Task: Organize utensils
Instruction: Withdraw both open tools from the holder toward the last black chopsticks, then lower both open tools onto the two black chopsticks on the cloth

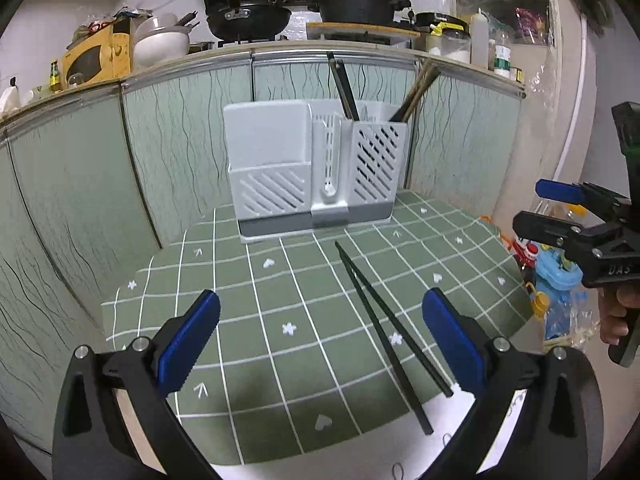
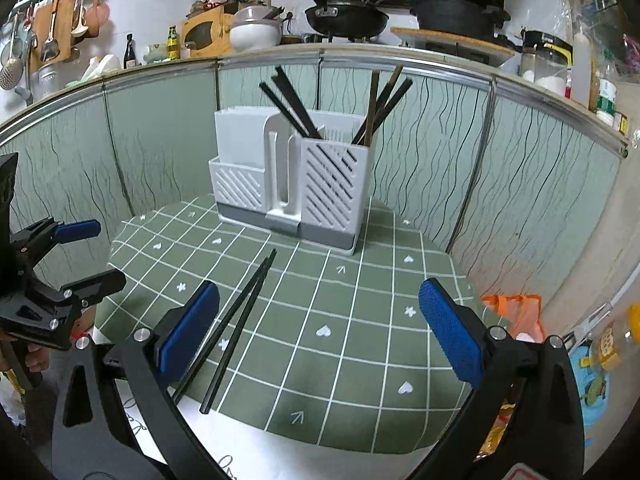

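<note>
A pair of black chopsticks point(image 1: 384, 328) point(image 2: 236, 324) lies flat on the green checked cloth point(image 1: 280, 288) point(image 2: 360, 320), tips toward a white slotted utensil holder point(image 1: 316, 172) point(image 2: 296, 184) at the back. Black chopsticks point(image 2: 288, 104) and brown ones point(image 2: 380, 100) stand in the holder's rear slots. My left gripper point(image 1: 320, 344) hovers open over the cloth's near part, the chopsticks beside its right finger. My right gripper point(image 2: 320, 336) is open too, the chopsticks just inside its left finger. Each gripper point(image 1: 560, 216) point(image 2: 80, 252) shows in the other's view, open and empty.
Patterned green glass panels point(image 1: 180, 152) wall the table behind and at both sides. A counter above carries pans point(image 2: 348, 16), a pot, bottles and jars. Toys and bags point(image 1: 556, 292) sit off the table's right edge; an orange bag point(image 2: 512, 312) lies there too.
</note>
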`<state>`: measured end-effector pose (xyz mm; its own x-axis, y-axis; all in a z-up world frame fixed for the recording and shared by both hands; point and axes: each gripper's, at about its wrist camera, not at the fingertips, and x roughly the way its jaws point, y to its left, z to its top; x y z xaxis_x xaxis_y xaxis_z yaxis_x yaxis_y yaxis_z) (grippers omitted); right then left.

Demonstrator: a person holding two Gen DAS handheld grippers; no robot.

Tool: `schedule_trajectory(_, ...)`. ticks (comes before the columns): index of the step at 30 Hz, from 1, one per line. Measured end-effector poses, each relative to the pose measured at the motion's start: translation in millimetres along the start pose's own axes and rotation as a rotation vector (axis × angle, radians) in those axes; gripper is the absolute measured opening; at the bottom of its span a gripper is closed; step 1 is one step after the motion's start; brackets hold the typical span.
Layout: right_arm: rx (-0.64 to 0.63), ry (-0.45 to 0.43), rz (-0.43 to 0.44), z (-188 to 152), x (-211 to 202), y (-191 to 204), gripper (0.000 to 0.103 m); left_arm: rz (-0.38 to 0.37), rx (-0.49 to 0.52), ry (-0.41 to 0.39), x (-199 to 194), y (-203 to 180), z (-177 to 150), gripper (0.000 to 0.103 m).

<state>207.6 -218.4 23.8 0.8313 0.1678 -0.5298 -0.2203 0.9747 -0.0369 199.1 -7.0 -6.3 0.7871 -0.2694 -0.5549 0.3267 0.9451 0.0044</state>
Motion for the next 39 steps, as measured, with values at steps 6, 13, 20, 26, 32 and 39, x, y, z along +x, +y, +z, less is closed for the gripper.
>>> schedule_trajectory(6,-0.011,0.03,0.009,-16,13,7,0.096,0.009,-0.013,0.026,7,5,-19,0.099)
schedule_trajectory(13,-0.022,0.066,0.036,-35,27,19,0.095,0.017,-0.028,0.062,14,12,-39,0.099)
schedule_trajectory(20,-0.037,0.131,0.081,-58,44,35,0.089,0.037,-0.047,0.083,15,19,-54,0.099)
schedule_trajectory(26,-0.071,0.174,0.104,-74,57,54,0.08,0.07,-0.061,0.088,12,23,-65,0.099)
schedule_trajectory(32,-0.092,0.198,0.107,-83,69,70,0.064,0.076,-0.092,0.093,10,28,-73,0.099)
schedule_trajectory(39,-0.06,0.213,0.104,-93,76,77,0.034,0.077,-0.084,0.113,11,26,-82,0.099)
